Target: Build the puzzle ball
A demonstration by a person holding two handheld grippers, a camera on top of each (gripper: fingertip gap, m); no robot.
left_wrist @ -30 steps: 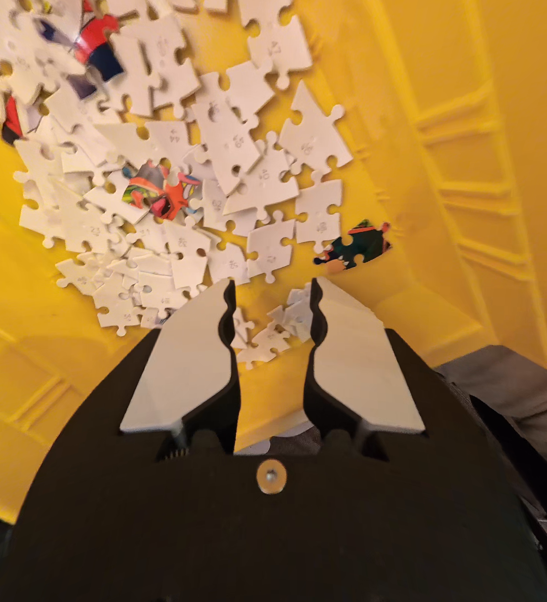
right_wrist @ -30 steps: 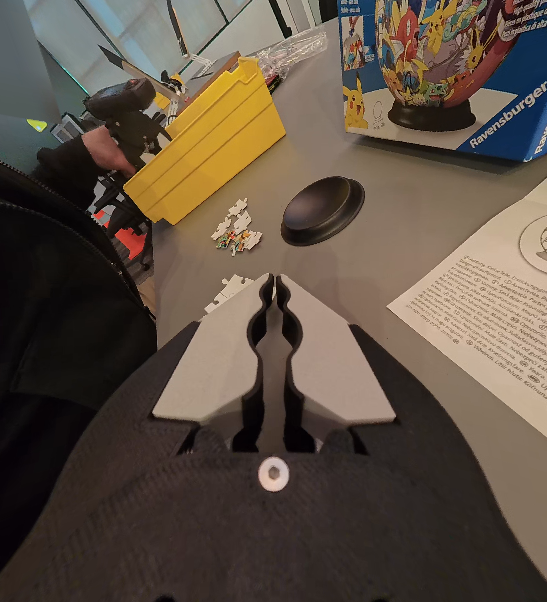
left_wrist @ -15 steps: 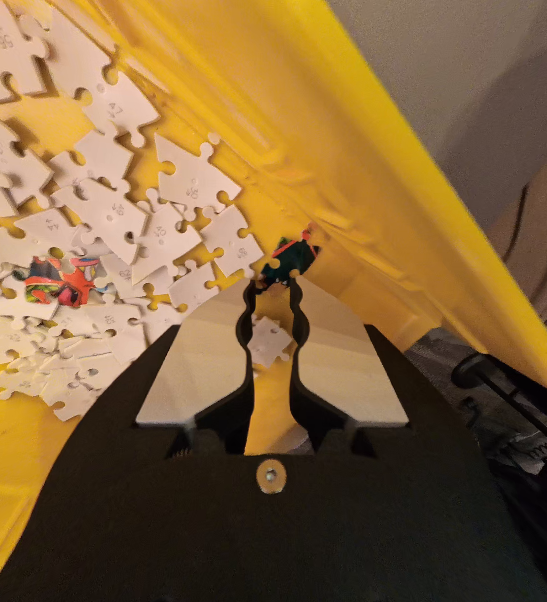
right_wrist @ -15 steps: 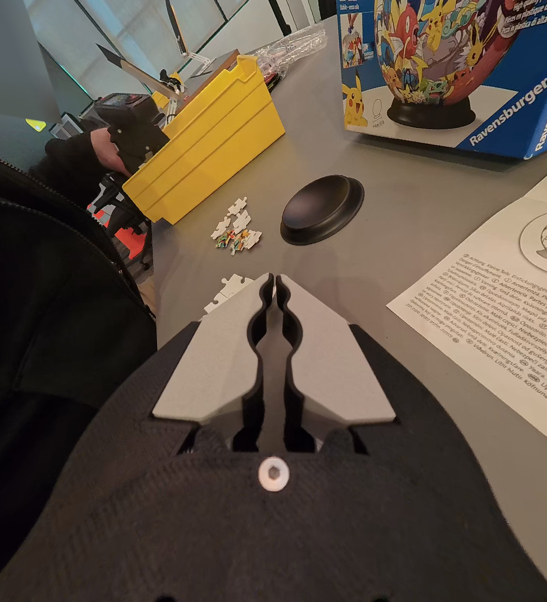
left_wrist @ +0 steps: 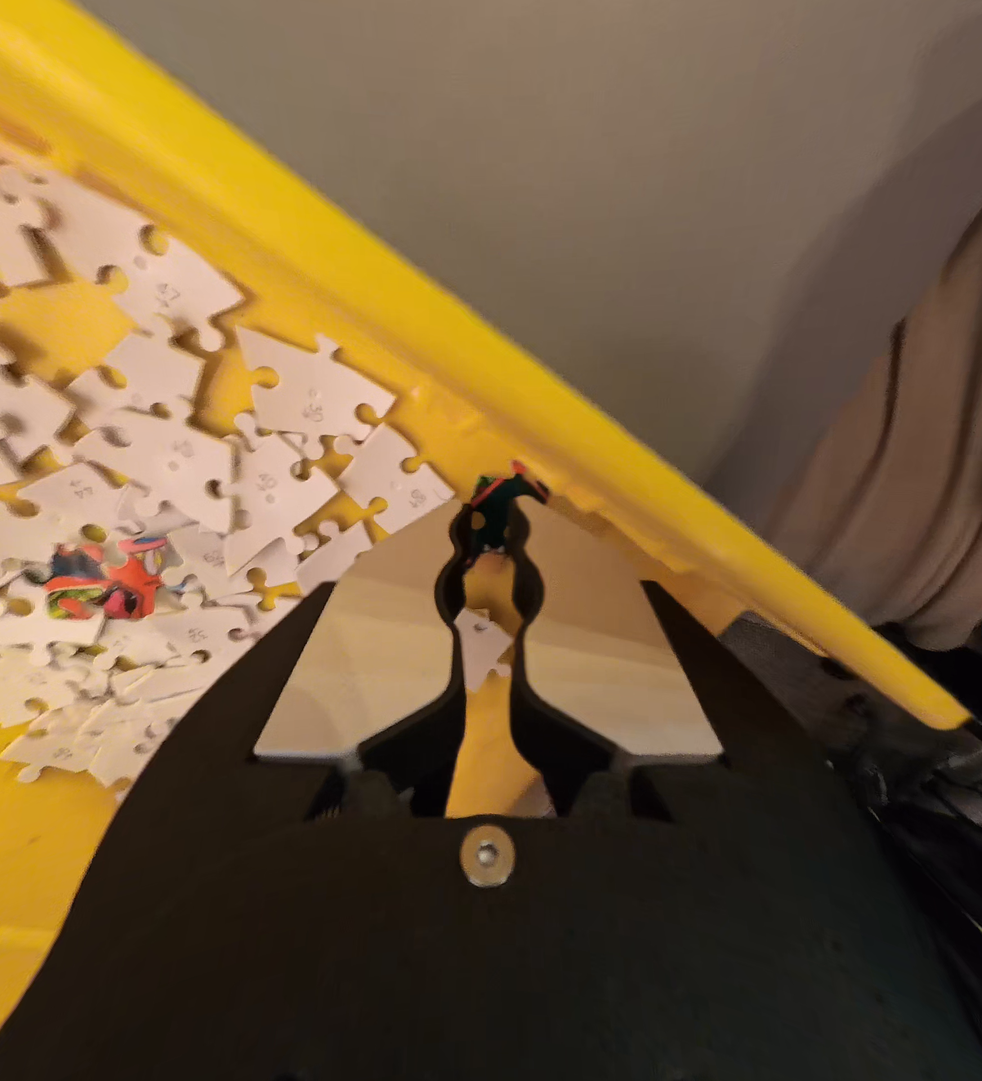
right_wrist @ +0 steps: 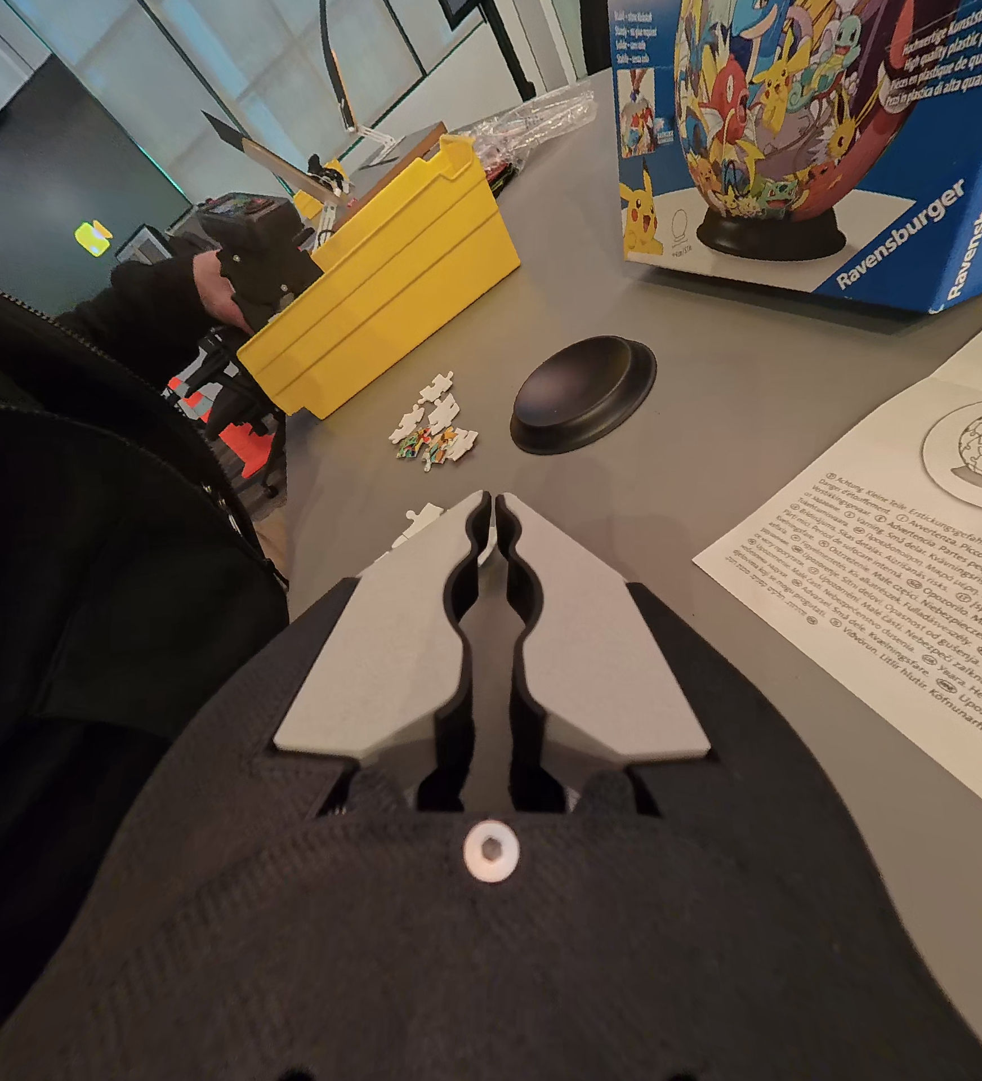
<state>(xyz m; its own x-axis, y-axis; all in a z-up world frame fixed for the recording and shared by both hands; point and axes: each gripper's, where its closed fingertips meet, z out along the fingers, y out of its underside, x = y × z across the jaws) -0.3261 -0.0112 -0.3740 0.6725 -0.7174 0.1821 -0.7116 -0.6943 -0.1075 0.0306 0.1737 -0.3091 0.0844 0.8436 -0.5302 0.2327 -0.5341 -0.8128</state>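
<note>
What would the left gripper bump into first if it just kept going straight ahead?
The left gripper, shut on a dark puzzle piece, points at the yellow bin's side wall just beyond. That wall would probably come first, though blur makes the gap hard to judge.

On the bench [right_wrist: 711,362] the bin [right_wrist: 383,281] sits far left, at the bench's edge, with the left hand-held gripper [right_wrist: 254,263] reaching into its near end. Loose puzzle pieces [left_wrist: 173,456] lie spread inside the bin. A small cluster of pieces [right_wrist: 433,430] lies before the bin, the stand [right_wrist: 582,400] just right of it. The box [right_wrist: 828,146] stands behind the stand, the leaflet [right_wrist: 886,585] at right.
</note>
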